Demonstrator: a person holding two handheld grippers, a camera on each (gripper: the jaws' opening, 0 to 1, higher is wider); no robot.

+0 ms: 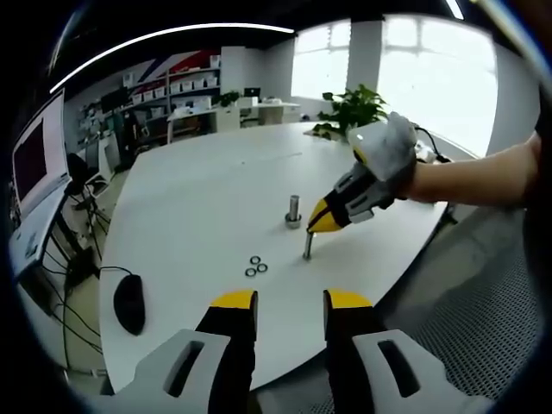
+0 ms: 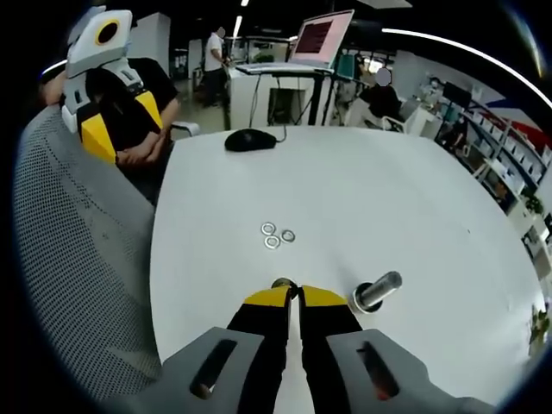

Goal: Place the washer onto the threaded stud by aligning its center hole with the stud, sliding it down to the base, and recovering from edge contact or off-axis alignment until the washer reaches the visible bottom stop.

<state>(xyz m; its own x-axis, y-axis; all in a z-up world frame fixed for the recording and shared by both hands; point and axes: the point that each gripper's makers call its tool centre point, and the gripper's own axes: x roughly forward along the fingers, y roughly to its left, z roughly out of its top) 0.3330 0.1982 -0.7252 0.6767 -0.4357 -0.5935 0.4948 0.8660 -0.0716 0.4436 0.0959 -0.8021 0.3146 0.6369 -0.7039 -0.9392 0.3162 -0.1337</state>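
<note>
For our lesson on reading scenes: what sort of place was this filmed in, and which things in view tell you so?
Probably an open-plan office or lab workspace: a white table with a computer mouse, an open laptop on a stand, and shelves of storage boxes along the far wall.

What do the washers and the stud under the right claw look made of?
The washers look like bright plated steel: pale silver rings with a faint glint. The stud looks like grey, duller metal; its threads are too small to make out. The right claw is closed at its top.
</note>
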